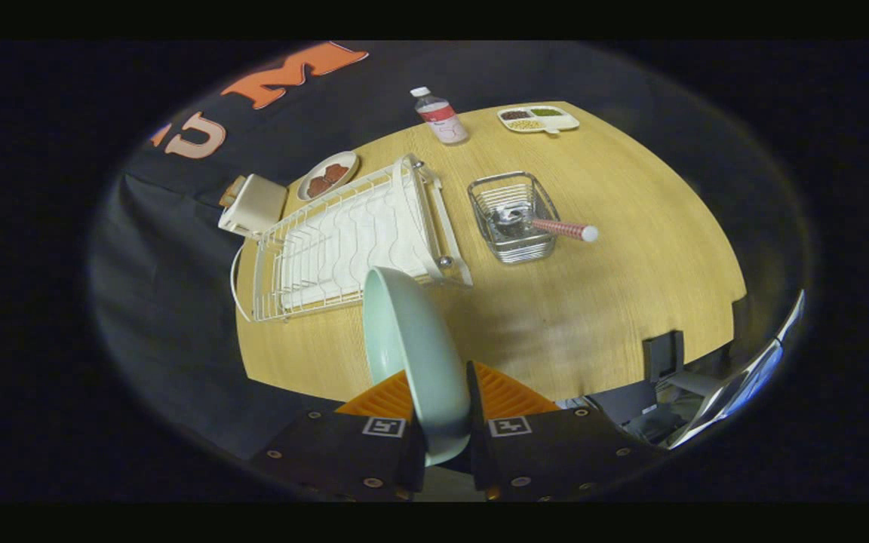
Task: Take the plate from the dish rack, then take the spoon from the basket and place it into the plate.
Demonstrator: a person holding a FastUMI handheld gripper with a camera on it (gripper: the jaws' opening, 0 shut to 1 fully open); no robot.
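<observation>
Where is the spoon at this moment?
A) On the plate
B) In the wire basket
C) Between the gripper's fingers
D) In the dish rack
B: the spoon lies in the wire basket, its handle sticking out over the rim, while the gripper is closed on the plate.

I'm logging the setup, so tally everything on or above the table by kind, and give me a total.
Plates: 2, a pale green plate clamped on edge in the gripper, a brown plate of food
Divided tray: 1
Bottle: 1
Dish rack: 1
Wire basket: 1
Spoon: 1
Beige box: 1
Total: 8
</observation>
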